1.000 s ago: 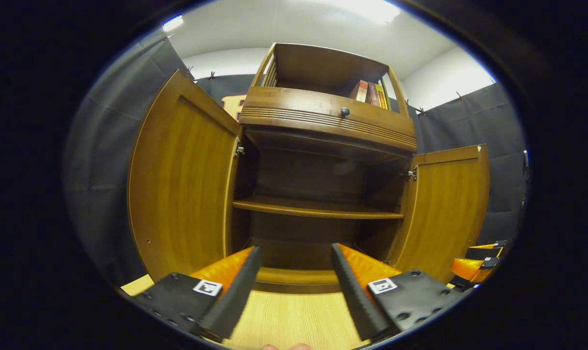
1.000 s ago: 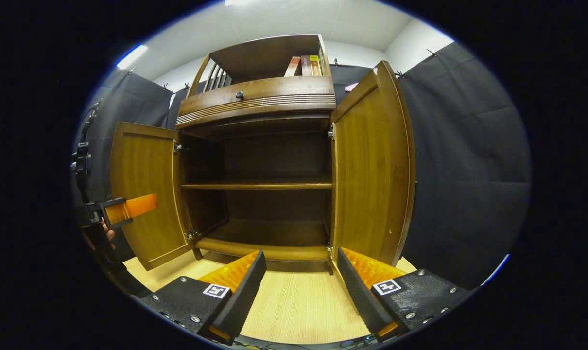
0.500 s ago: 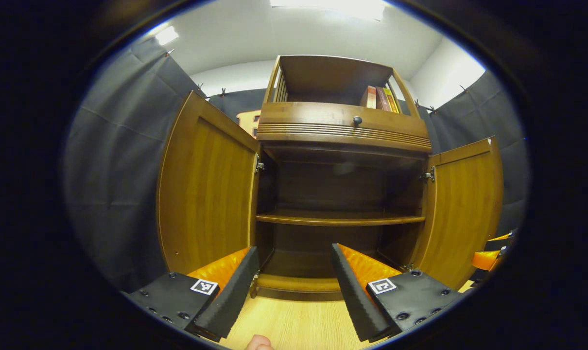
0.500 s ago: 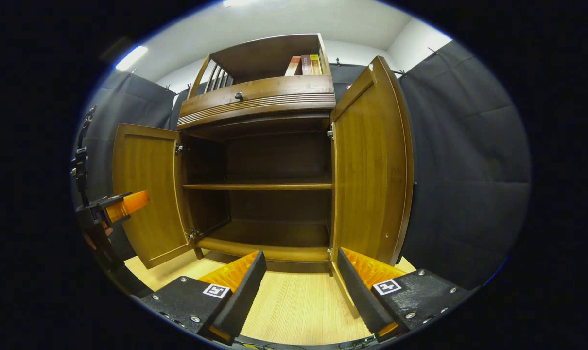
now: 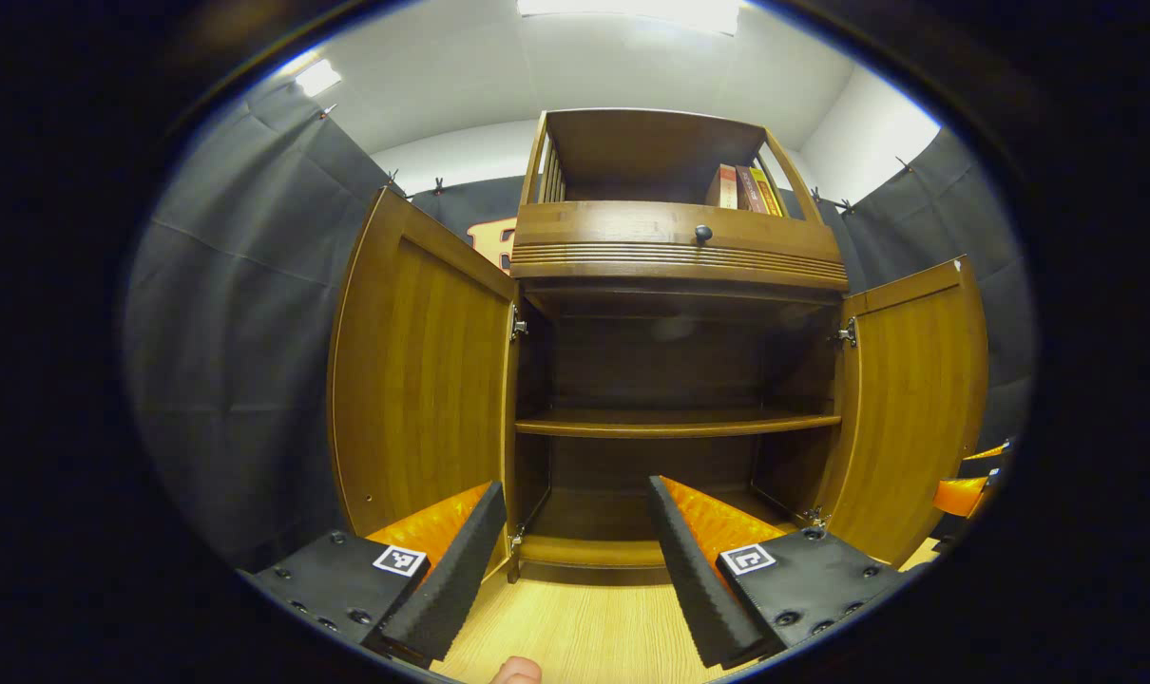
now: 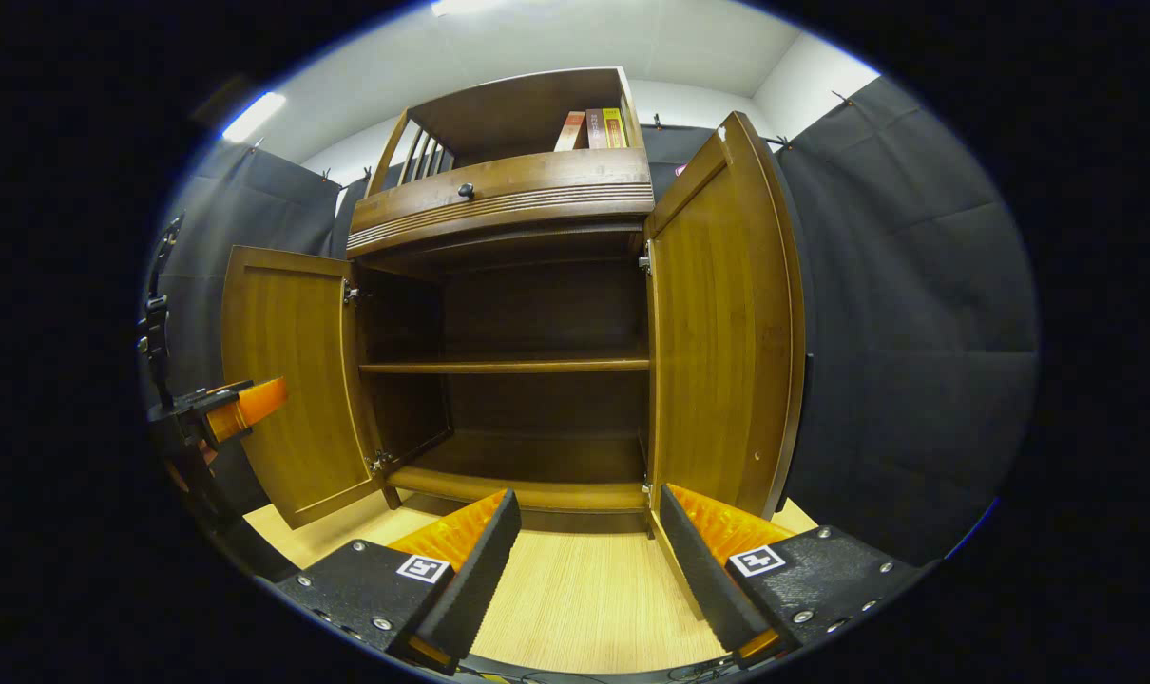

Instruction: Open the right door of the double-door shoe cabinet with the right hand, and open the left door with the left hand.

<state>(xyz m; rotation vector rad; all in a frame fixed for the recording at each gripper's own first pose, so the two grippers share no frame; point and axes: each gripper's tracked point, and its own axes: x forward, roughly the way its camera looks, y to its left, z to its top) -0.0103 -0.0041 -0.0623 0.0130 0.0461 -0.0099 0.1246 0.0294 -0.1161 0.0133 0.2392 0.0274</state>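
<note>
The wooden shoe cabinet (image 5: 675, 249) (image 6: 504, 195) stands with both doors swung wide. In the left gripper view the left door (image 5: 418, 370) is at the left and the right door (image 5: 912, 399) at the right. In the right gripper view the left door (image 6: 285, 375) is at the left and the right door (image 6: 722, 323) is near, right of centre. The inner shelf (image 5: 675, 425) (image 6: 504, 365) is bare. My left gripper (image 5: 575, 541) is open and holds nothing, in front of the cabinet's foot; it also shows far left as the left gripper (image 6: 228, 413). My right gripper (image 6: 589, 556) is open and holds nothing.
Several books (image 5: 746, 188) (image 6: 594, 128) stand in the cabinet's top compartment, above a drawer with a dark knob (image 5: 702, 232) (image 6: 466, 190). Light wooden floor (image 5: 584, 632) (image 6: 584, 608) lies before the cabinet. Black cloth walls close in on both sides. A fingertip (image 5: 516, 671) shows at the bottom edge.
The left gripper has drawn back and turned a little, so the cabinet sits more centred and upright in its view. The right gripper view has barely changed.
</note>
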